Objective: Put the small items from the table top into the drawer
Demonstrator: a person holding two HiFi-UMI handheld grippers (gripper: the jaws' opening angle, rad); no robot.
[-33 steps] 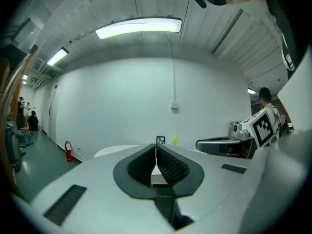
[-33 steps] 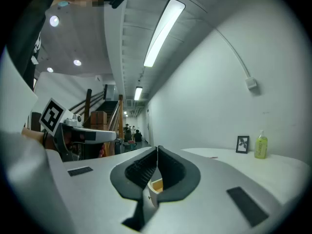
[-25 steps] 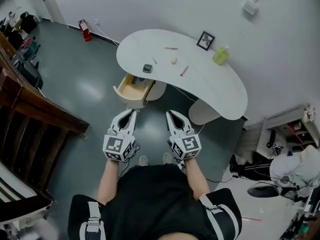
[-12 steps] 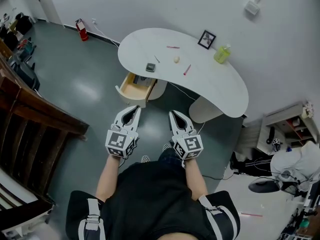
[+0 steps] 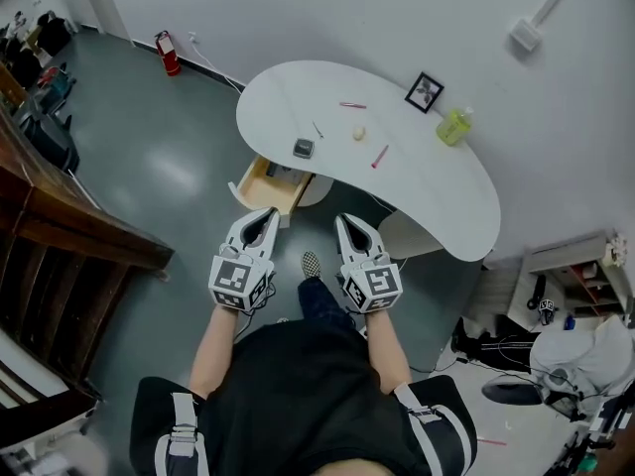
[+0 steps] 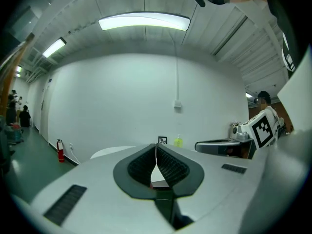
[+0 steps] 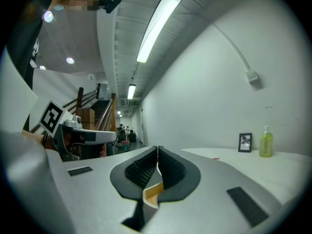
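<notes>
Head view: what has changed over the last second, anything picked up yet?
The person stepped toward the table, one shoe now out in front. Nothing taken or let go: left gripper and right gripper stayed shut, empty, side by side. The drawer stays open; the small items lie where they were.

Surface (image 5: 437, 191): frame (image 5: 425, 91) and bottle (image 5: 454, 126) at far edge, against wall; two pens (image 5: 352, 105), round item (image 5: 359, 134), box (image 5: 304, 149) toward left end. Drawer (image 5: 266, 182) projects beneath left end. Fire extinguisher (image 5: 167, 54) on floor, far left.
</notes>
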